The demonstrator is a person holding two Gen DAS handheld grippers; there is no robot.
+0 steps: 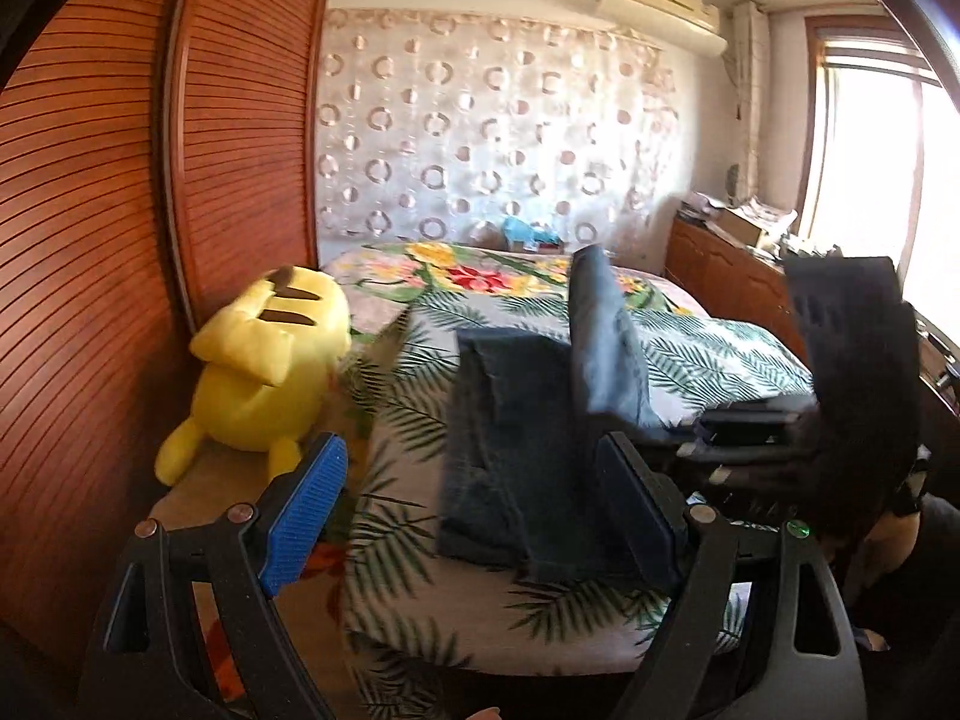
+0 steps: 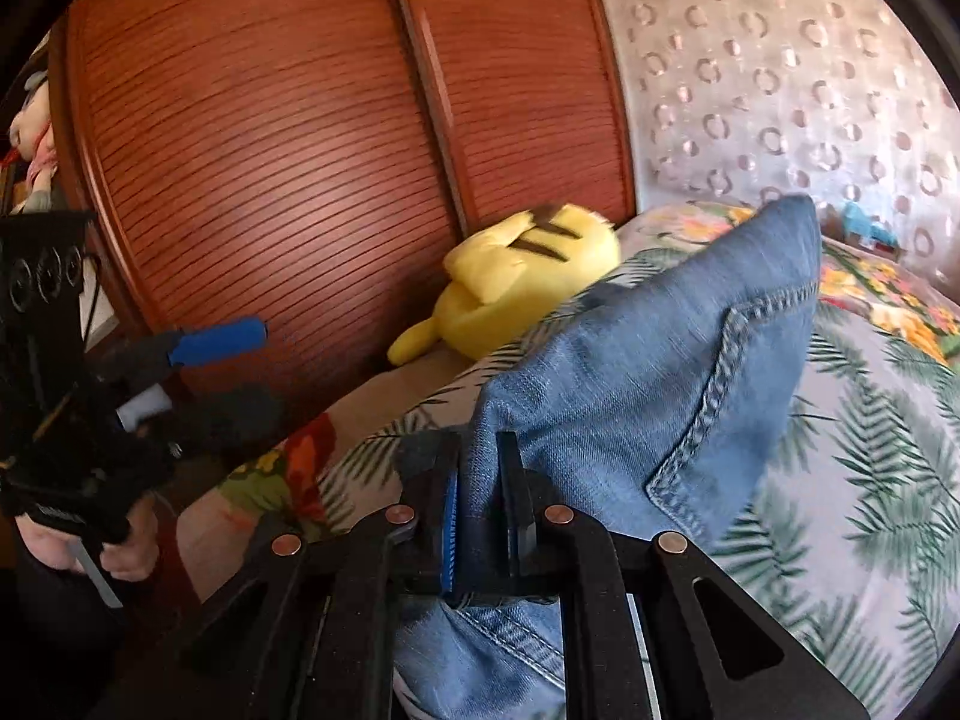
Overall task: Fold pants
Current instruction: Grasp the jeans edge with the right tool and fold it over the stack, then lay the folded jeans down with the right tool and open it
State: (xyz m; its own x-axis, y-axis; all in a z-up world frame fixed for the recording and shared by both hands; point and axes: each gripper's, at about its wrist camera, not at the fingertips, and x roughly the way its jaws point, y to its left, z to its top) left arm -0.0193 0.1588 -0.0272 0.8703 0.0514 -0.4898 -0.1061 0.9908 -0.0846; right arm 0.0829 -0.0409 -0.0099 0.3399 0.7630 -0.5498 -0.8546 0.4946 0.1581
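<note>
The blue denim jeans (image 1: 510, 438) lie on the bed (image 1: 720, 354), partly folded on its leaf-and-flower bedspread. One part of the jeans stands up in a peak off the bedspread, with the rest lying flat in a dark stack in front of it. In the right wrist view the raised part fills the middle, with a stitched pocket seam across it.

The right tool (image 2: 483, 516) is pinching that lifted denim, its two fingers pressed together on the cloth, and one blue pad (image 2: 450, 531) shows against the fabric. In the left wrist view this tool (image 1: 744, 420) comes in from the right, blurred, at the foot of the raised fabric.

The left tool (image 1: 474, 516) is spread wide with nothing between its fingers, just above the near end of the flat stack, its blue ribbed pad (image 1: 306, 516) to the left. In the right wrist view it (image 2: 204, 372) sits to the left, gripped by a hand (image 2: 129, 546).

A yellow plush toy (image 1: 264, 366) lies at the bed's left edge, beside the slatted wooden wardrobe doors (image 1: 90, 240). A patterned curtain (image 1: 480, 138) with ring shapes hangs behind the bed, with an air conditioner (image 1: 660, 0) above.
</note>
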